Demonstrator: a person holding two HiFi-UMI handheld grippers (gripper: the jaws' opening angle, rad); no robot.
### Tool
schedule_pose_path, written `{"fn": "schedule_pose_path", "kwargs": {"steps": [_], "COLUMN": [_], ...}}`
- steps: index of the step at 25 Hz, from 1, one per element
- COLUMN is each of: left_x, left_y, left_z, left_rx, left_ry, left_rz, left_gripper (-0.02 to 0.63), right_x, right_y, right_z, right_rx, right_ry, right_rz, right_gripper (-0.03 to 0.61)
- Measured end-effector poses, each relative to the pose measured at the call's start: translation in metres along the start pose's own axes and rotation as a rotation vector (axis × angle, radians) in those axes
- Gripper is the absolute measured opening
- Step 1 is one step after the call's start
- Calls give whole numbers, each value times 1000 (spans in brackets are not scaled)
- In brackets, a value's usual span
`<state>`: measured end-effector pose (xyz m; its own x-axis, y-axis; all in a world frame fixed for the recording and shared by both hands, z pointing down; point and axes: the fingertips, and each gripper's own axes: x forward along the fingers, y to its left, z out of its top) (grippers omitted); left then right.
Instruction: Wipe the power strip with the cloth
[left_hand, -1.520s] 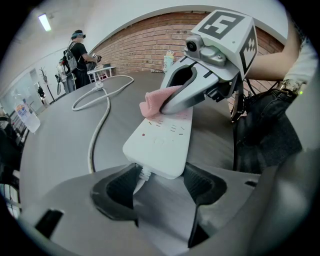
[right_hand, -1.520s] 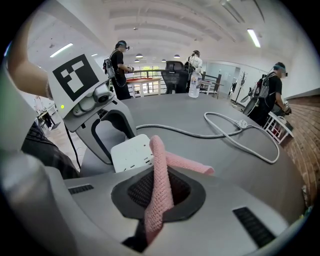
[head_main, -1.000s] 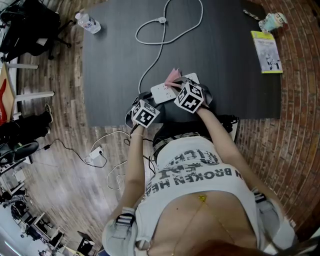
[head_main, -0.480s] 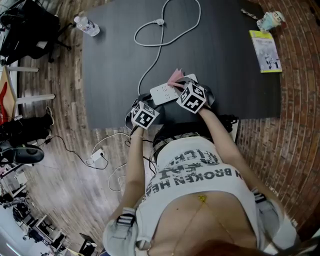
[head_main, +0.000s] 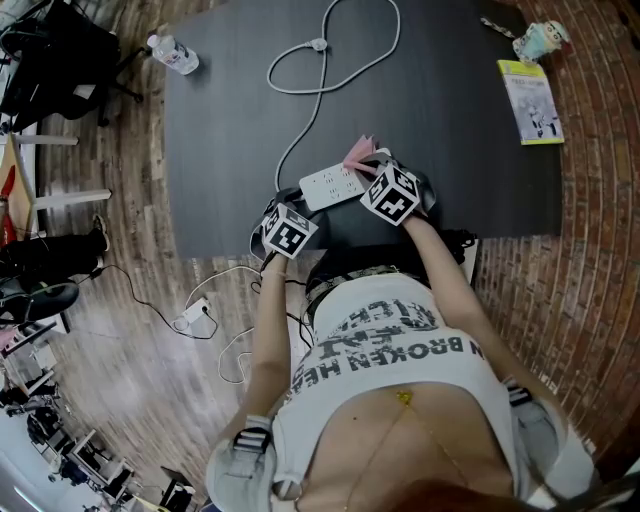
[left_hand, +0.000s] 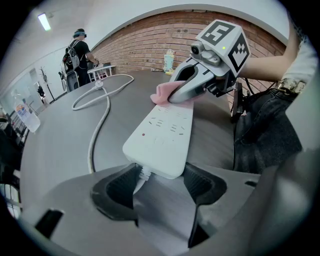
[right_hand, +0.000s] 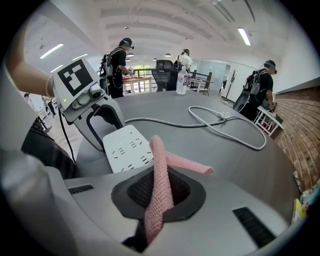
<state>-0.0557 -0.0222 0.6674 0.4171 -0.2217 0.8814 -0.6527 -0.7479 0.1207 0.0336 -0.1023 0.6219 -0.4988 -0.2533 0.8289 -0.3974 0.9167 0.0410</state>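
A white power strip (head_main: 330, 186) lies on the dark table (head_main: 230, 130) near its front edge. My left gripper (left_hand: 159, 182) is shut on the strip's cable end (left_hand: 162, 135), one pad on each side of it. A pink cloth (right_hand: 160, 185) is clamped in my right gripper (right_hand: 159, 192), its loose end trailing onto the table past the strip (right_hand: 131, 147). In the head view the cloth (head_main: 357, 153) sits at the strip's far right end, just ahead of the right gripper (head_main: 376, 172). The left gripper (head_main: 296, 206) is at the strip's near left end.
The strip's white cable (head_main: 322, 58) loops across the table's back. A water bottle (head_main: 174, 52) lies at the back left corner; a booklet (head_main: 530, 100) and a small figurine (head_main: 541, 41) at the back right. Another strip (head_main: 192, 308) lies on the floor. People stand far off.
My right gripper has slid the pink cloth to the right along the strip, uncovering more of its top. The left gripper has stayed on the strip's end.
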Motion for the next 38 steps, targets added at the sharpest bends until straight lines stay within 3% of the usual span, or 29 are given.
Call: {"fn": "schedule_pose_path", "kwargs": {"steps": [38], "left_x": [1], "left_y": [-1], "left_z": [-1], "left_rx": [1], "left_ry": [-1], "left_rz": [2], "left_gripper": [278], "right_x": [-30], "right_y": [-46], "right_z": [-47], "right_rx": [149], "right_ry": [24], "right_rz": [-116], "right_gripper": [17]}}
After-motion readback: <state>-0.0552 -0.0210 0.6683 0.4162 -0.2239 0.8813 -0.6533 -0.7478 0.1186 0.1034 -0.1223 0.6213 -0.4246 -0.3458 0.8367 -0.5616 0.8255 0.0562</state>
